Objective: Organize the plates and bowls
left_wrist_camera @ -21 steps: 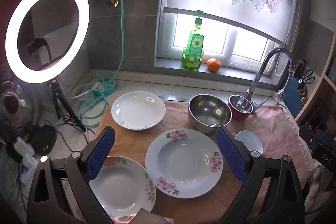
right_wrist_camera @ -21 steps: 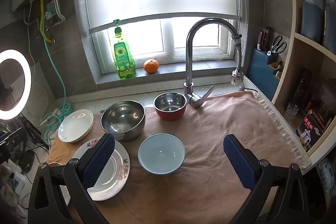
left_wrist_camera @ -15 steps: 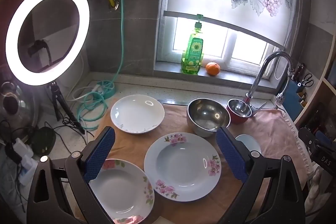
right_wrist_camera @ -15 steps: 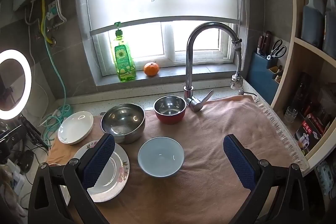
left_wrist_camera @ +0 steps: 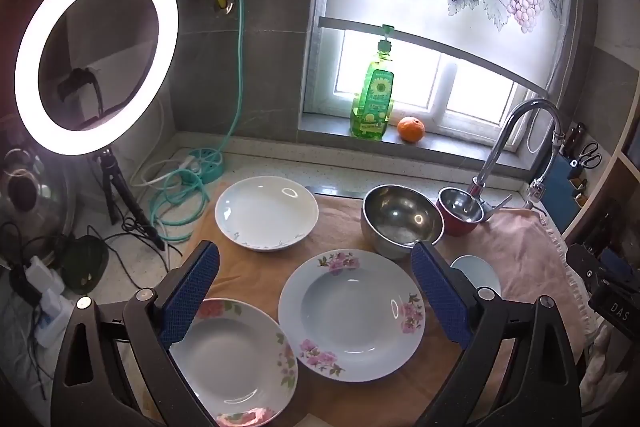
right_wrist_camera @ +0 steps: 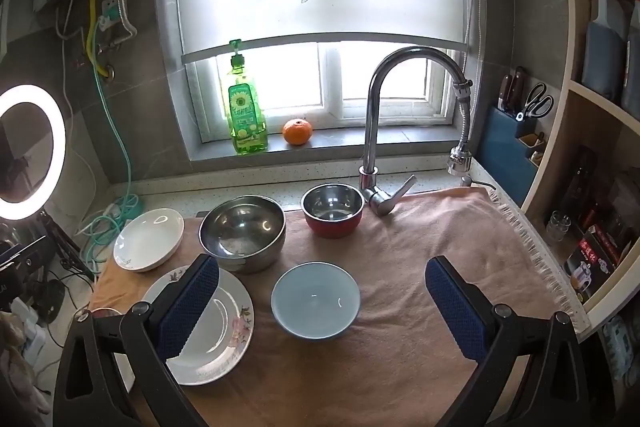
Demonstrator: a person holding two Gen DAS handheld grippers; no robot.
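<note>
Nothing stacked yet, judging by the spread; six pieces lying singly on the brown cloth (right_wrist_camera: 420, 267) over the counter; whole sorting seemingly still to do

Plates: plain white plate (left_wrist_camera: 267, 213) at the far left edge of the cloth; blue floral plate (left_wrist_camera: 352, 315) nearer and central in the left view; white floral plate (left_wrist_camera: 232, 359) nearest on the left, its rim just overlapping or touching the blue one's edge, hard to tell which; otherwise apart from one another

Bowls: large steel bowl (right_wrist_camera: 243, 233) toward the back; red bowl (right_wrist_camera: 332, 211) with steel lining just beside the tap (right_wrist_camera: 374, 131); pale blue bowl (right_wrist_camera: 315, 301) alone in front, well apart from the red one; no nesting

Left gripper (left_wrist_camera: 316, 295): jaws spread wide, empty, hanging above the floral plates with the blue one framed between the pads; no contact visible

Right gripper (right_wrist_camera: 322, 305): likewise wide apart and holding nothing, poised over the pale blue bowl, not touching it

Remaining, as a judgement: gathering three plates into one pile, nesting three bowls by size; probable first picks the blue floral plate and the pale blue bowl
</note>
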